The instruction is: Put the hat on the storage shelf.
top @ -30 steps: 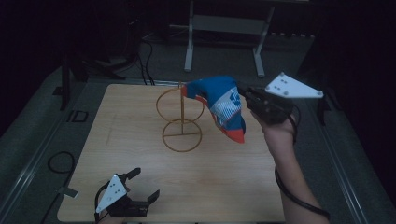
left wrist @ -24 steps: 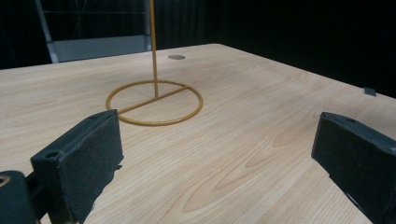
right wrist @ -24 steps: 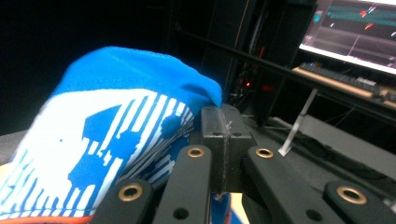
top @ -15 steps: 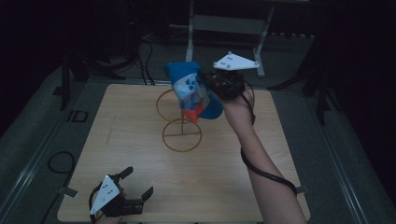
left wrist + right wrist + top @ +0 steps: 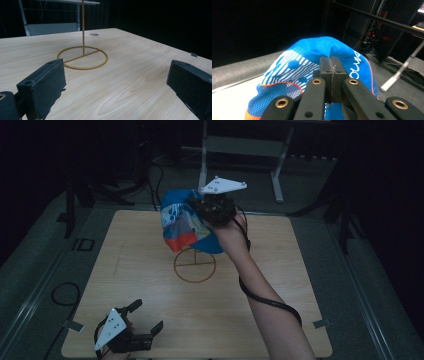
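In the high view the person's right forearm (image 5: 260, 290) rises from the bottom right of the frame and stretches up toward the centre, with a black cable looped around it. At its end the right gripper (image 5: 212, 210) sits a little above the middle of the picture, its grey three-cornered plate tilted on top. The left gripper (image 5: 131, 332) lies low at the bottom left of the frame, close to the near edge of the table, with its own grey plate facing up.

The table (image 5: 300, 285) is a pale wooden board with a visible grain. Around it the floor is grey and the room is dark, with a metal frame at the top of the frame and cables trailing at the upper left. A wire stand (image 5: 194, 265) with a ring base stands on the board near the centre; in the left gripper view its ring (image 5: 82, 58) lies flat on the wood in the upper left, with a thin upright rod rising from it.

The right gripper's jaws are pressed tight together on a fold of a blue cap (image 5: 182, 222), which hangs above the stand's ring and hides the upper part of the rod. In the right gripper view the cap (image 5: 312, 65) shows white stripes, orange trim and mesh. The left gripper's jaws stand wide apart with only bare wood between them.
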Demonstrator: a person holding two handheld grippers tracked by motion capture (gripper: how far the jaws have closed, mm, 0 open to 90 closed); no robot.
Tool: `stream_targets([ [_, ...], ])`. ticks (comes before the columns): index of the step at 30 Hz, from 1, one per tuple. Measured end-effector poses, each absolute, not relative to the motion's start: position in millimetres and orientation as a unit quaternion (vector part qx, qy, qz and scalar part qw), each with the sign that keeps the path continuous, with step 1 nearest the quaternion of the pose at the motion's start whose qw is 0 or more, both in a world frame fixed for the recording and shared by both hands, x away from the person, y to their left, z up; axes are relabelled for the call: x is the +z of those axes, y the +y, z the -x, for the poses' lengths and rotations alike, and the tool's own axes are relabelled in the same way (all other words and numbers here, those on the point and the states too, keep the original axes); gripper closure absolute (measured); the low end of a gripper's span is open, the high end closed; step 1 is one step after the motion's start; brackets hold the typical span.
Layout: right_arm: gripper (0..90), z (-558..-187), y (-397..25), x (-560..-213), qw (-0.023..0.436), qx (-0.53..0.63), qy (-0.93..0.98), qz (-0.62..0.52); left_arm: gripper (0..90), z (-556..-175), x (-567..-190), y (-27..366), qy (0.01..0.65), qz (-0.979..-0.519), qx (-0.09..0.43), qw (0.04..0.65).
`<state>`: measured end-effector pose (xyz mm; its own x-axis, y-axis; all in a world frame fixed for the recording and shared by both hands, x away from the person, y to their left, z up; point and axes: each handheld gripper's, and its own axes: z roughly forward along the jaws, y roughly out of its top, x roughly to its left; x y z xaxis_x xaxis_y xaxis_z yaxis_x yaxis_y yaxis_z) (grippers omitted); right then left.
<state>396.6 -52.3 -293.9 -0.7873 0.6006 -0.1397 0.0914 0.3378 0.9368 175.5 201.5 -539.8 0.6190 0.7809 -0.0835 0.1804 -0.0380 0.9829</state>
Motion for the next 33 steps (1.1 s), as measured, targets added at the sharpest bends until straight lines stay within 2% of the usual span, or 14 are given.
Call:
stream_targets([
  [5, 90.0, -399.3, -51.3, -293.0, 0.238, 0.533, 0.781, -0.224, 2.3, -175.2, -540.4, 201.4, 0.355, -0.676, 0.250, 0.596],
  [13, 90.0, -412.1, -58.4, -317.7, 0.207, 0.491, 0.810, -0.244, 2.3, -175.1, -540.4, 200.9, 0.353, -0.679, 0.249, 0.594],
  [33, 89.7, -404.7, -98.5, -359.6, 0.197, 0.489, 0.806, -0.270, 2.4, -176.6, -542.5, 198.9, 0.354, -0.681, 0.244, 0.593],
])
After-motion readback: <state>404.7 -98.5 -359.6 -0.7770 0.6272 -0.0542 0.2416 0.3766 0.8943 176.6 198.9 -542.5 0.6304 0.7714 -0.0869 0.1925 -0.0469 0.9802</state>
